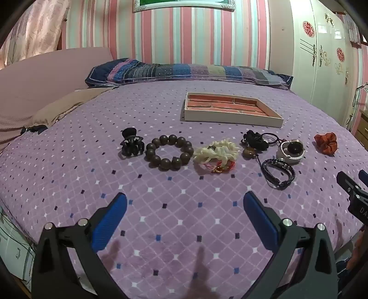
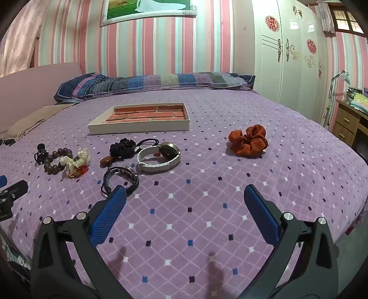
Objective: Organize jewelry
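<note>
The bedspread (image 1: 184,218) is purple with a white diamond grid. The scrunchie (image 2: 249,140) is rust orange, the bead bracelet (image 1: 169,151) dark brown.

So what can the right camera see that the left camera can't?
Only the right wrist view shows the wooden desk with drawers, the lamp beside it and a window up in the corner.

Only the left wrist view shows the black hair claw clearly as a claw; the right view shows it small at the edge.

Both show the empty tray, the brown bead bracelet, the watch, the orange scrunchie, the striped pillow, and each camera's own open gripper, the left gripper and the right gripper.
</note>
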`<state>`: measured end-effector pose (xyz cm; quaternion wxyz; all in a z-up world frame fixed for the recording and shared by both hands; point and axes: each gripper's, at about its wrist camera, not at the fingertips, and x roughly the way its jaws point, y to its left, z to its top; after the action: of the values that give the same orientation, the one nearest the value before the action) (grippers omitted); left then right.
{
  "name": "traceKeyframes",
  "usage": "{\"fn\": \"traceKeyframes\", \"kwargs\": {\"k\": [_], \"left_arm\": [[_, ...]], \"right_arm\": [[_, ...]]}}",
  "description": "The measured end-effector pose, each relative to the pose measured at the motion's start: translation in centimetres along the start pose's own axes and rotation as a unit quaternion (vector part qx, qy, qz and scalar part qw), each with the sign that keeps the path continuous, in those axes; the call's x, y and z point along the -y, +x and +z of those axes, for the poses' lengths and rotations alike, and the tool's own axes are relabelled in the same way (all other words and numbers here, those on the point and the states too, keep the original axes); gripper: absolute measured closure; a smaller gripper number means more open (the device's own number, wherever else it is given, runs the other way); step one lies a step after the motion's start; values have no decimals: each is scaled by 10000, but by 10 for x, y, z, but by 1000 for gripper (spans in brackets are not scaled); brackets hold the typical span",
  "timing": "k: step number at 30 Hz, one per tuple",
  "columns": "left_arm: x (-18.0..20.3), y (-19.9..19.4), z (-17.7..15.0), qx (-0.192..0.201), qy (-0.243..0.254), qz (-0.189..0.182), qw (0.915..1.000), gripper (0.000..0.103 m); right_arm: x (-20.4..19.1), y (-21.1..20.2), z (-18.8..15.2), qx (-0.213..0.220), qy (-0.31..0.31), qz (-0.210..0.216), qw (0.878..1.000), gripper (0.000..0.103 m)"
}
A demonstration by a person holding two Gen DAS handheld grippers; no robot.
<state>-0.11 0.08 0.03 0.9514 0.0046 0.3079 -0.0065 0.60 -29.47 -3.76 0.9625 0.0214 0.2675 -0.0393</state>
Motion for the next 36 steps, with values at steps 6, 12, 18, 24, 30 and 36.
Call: {"fn": "traceKeyframes", "kwargs": {"k": [6,12,18,24,30,36], "left_arm": [[3,-2,-3,11,37,21,10000,4],[11,-2,-1,-15,49,31,10000,4],[8,1,-1,-39,54,0,10000,4],[10,3,-1,-47,68,-26,10000,4],[10,3,-1,-46,72,-20,10000,4],[11,3,-1,-45,67,-22,10000,4]], "right_arm": [[0,0,0,1,-8,-2,10000,4],[1,-1,0,13,-12,-6,10000,4],[0,-2,1,13,-17,-18,10000,4],[2,-3,2,21,-14,-27,10000,4],[2,-3,2,30,-16,-33,10000,4],[3,-3,2,27,-5,-28,10000,4]]}}
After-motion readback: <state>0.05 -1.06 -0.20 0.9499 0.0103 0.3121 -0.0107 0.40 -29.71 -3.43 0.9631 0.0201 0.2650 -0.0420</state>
